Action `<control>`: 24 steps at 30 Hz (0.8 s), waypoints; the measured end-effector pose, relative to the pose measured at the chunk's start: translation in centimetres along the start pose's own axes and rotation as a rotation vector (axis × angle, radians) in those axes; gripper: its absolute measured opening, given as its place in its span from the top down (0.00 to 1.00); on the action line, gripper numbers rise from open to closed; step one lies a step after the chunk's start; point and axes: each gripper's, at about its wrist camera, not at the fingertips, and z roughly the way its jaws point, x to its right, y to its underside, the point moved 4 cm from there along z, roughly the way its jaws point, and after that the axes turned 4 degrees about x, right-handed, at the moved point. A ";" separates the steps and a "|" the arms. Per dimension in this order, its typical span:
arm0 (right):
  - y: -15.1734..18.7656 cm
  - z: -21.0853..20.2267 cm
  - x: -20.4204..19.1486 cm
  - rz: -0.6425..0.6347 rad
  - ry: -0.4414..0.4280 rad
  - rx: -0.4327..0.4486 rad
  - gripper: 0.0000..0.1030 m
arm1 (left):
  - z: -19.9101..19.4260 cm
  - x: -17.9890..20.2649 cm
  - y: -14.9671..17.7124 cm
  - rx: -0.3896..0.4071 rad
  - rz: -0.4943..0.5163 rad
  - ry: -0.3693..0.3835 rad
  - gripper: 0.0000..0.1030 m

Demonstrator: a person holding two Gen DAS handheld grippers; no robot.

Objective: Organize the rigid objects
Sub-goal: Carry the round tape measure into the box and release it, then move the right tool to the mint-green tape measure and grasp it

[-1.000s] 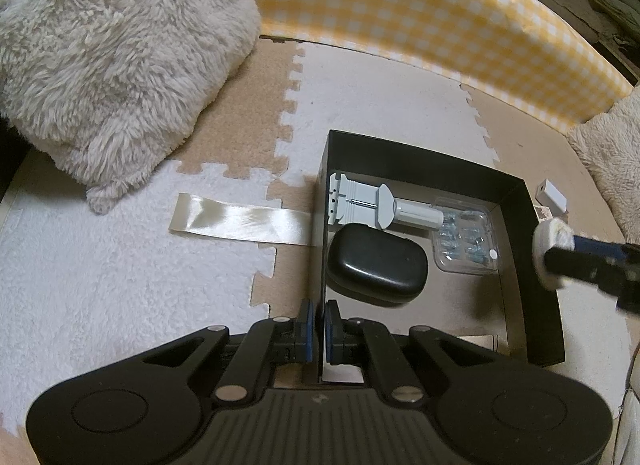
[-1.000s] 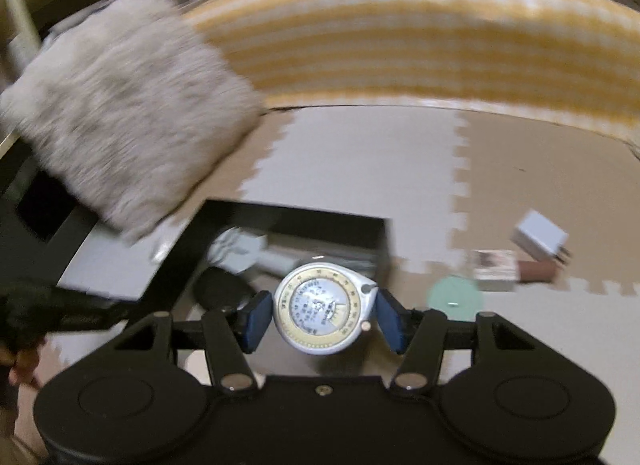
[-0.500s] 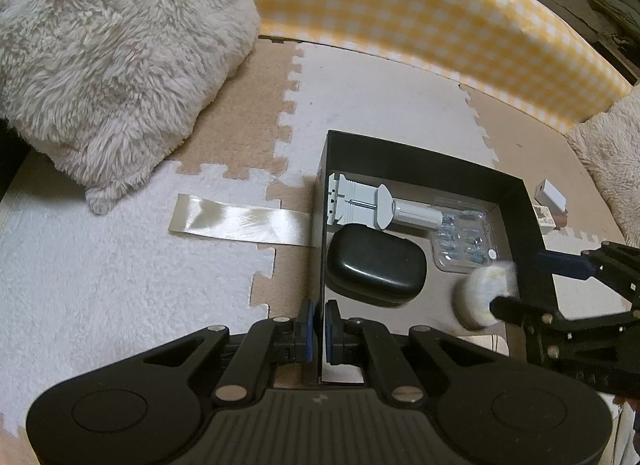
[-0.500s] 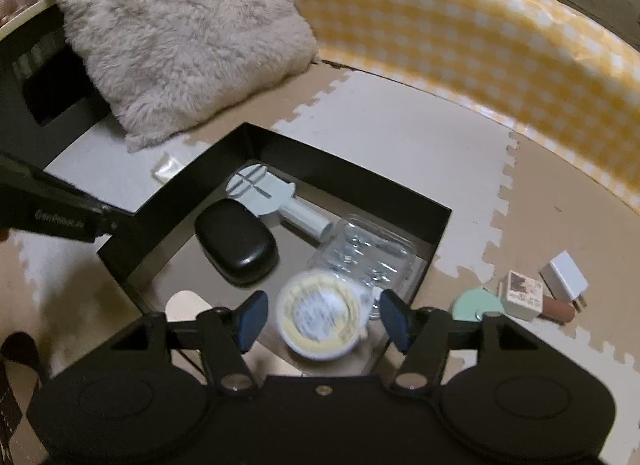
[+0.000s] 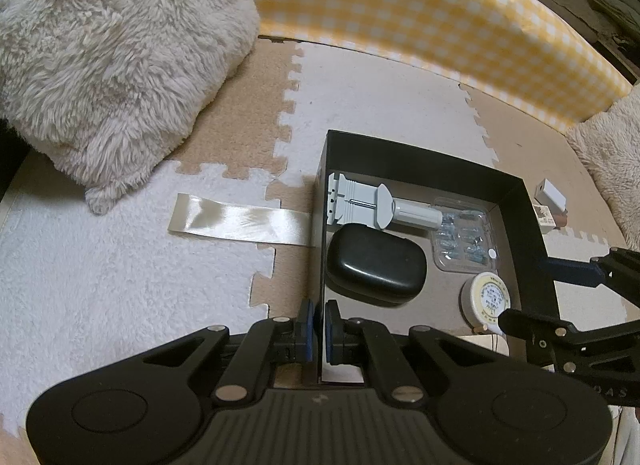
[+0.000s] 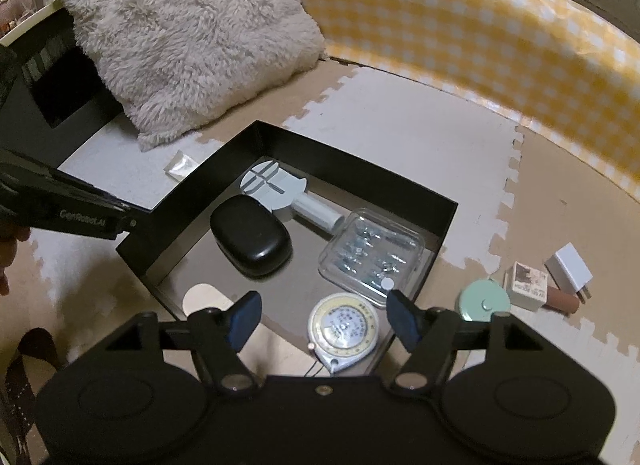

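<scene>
L gripper [image 5: 319, 329]: fingers nearly closed, pinching near wall of black box [image 5: 516, 201]. R gripper [image 6: 322, 319]: jaws wide apart, holding nothing. Round tape measure [image 6: 343, 329] lies on box floor betw. R fingers, touching neither. Ahead of R gripper: clear blister pack [image 6: 370, 255], black case [image 6: 250, 235] ahead-left. Mint disc [image 6: 484, 300] outside box, to right.

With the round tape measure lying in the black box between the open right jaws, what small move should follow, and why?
Probably lift the right gripper clear and swing it toward the mint round case outside the black box. The tape measure lies on the box floor with both jaws apart from it, and the left gripper is clamped on the box wall, steadying it.
</scene>
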 end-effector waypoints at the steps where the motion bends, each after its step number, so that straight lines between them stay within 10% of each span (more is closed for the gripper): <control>1: 0.0 -0.1 0.0 0.001 -0.003 -0.002 0.32 | 0.0 0.0 0.0 0.000 0.001 0.000 0.94; 24: -1.4 -5.1 6.3 0.220 0.120 0.156 0.21 | 0.0 0.0 0.0 0.000 0.001 0.001 0.94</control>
